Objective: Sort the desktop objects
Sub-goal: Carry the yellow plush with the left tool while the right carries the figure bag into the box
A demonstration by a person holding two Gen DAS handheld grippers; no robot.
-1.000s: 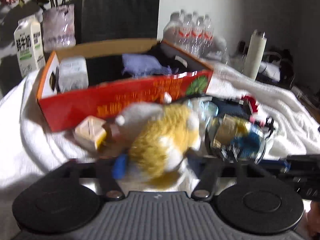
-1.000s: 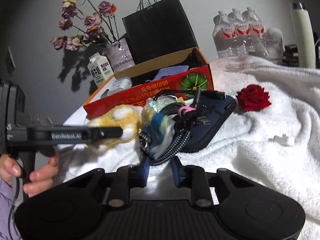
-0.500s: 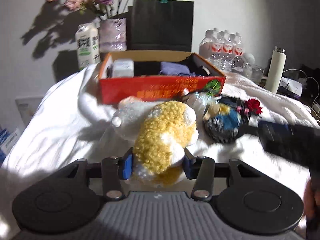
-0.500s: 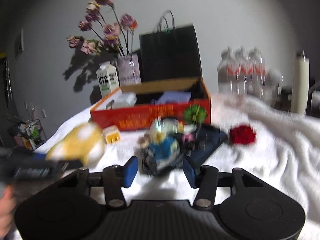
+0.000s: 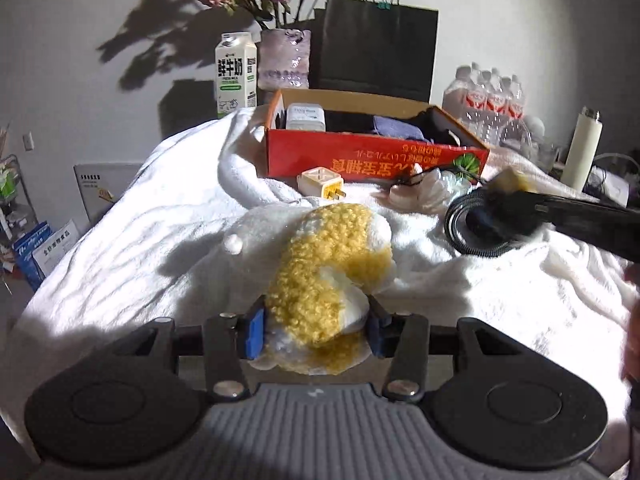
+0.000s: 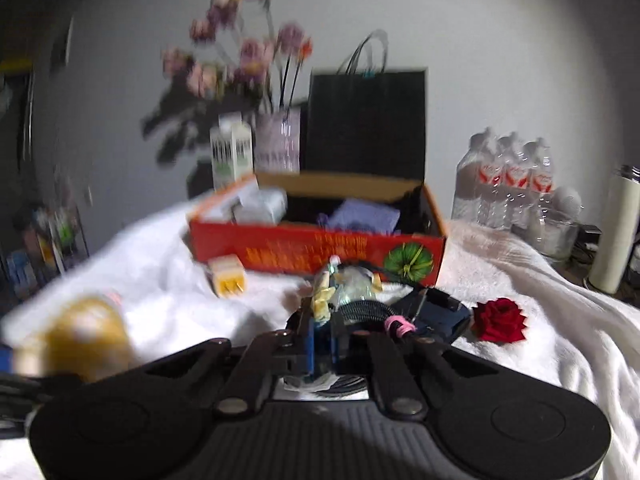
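A yellow and white plush toy (image 5: pixel 320 256) lies on the white blanket, and my left gripper (image 5: pixel 316 332) is shut on its near end, both blue pads pressed into the fur. In the right wrist view the same toy (image 6: pixel 76 340) is a blur at the far left. My right gripper (image 6: pixel 322 332) is shut on a clear plastic packet (image 6: pixel 340 284) with yellow and blue contents, which sits over a coiled black cable (image 6: pixel 368 310). The open red box (image 5: pixel 372 156) stands behind, holding a white block and dark and purple cloths.
A yellow-white plug adapter (image 5: pixel 322 184) lies in front of the box. A dark blue pouch (image 6: pixel 440 312) and a red rose (image 6: pixel 500 320) lie to the right. Behind stand a milk carton (image 5: pixel 236 76), a black paper bag (image 5: pixel 376 48), water bottles (image 5: pixel 488 100) and a white flask (image 5: pixel 584 148).
My left gripper has drawn back from the box with the plush toy in it. My right gripper opened around the packet, then shut on it and rose a little.
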